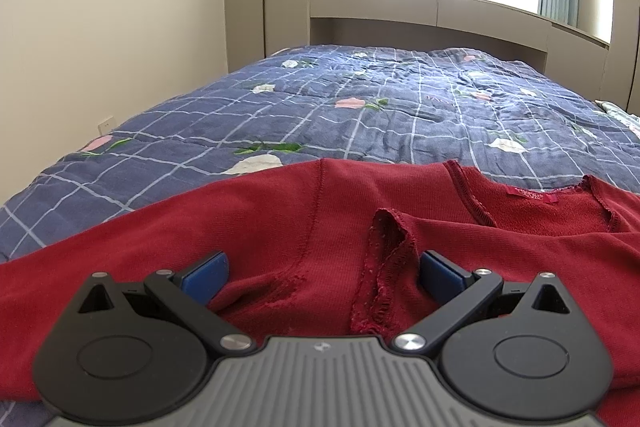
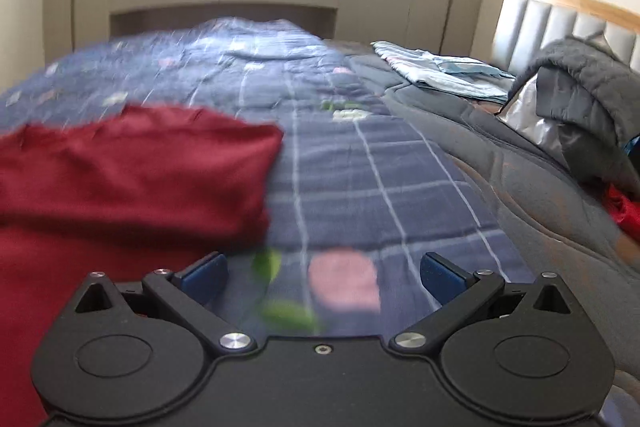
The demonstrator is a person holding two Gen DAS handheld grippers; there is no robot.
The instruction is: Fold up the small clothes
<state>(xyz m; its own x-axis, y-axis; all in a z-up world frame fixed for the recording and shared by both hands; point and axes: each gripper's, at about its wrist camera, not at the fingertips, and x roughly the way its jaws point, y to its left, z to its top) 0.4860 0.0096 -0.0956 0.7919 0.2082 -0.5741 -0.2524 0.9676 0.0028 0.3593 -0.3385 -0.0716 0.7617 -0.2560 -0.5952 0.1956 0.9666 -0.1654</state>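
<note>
Lying spread on the near part of the bed, the red garment point(image 1: 304, 223) is laid out with its neckline and label turned up toward the far side — a flat layout that suits folding, with seams and edges exposed. A sleeve runs off toward the bed's left edge, flat on the blue checked quilt point(image 1: 360, 99). The left gripper point(image 1: 324, 275) sits low over the cloth, its jaws spread wide with the blue pads either side of a raised ridge with a rough stitched edge; nothing is clamped, and the placement reads as an approach to pinch that ridge, though whether the pads touch the fabric cannot be told. In the right wrist view, which is blurred, the garment's point(image 2: 132, 167) right-hand part ends in a rounded corner on the quilt point(image 2: 400, 187). The right gripper point(image 2: 324, 279) — likewise spread wide and empty — hangs over bare quilt just beside that corner, probably placed to take the right side. Further right, toward the headboard point(image 2: 560, 15), lie a grey duvet point(image 2: 500, 163), folded pale-blue cloth point(image 2: 440, 71) and a heap of dark grey clothing point(image 2: 588, 87); all lie well apart from the garment, so nothing obstructs a fold.
</note>
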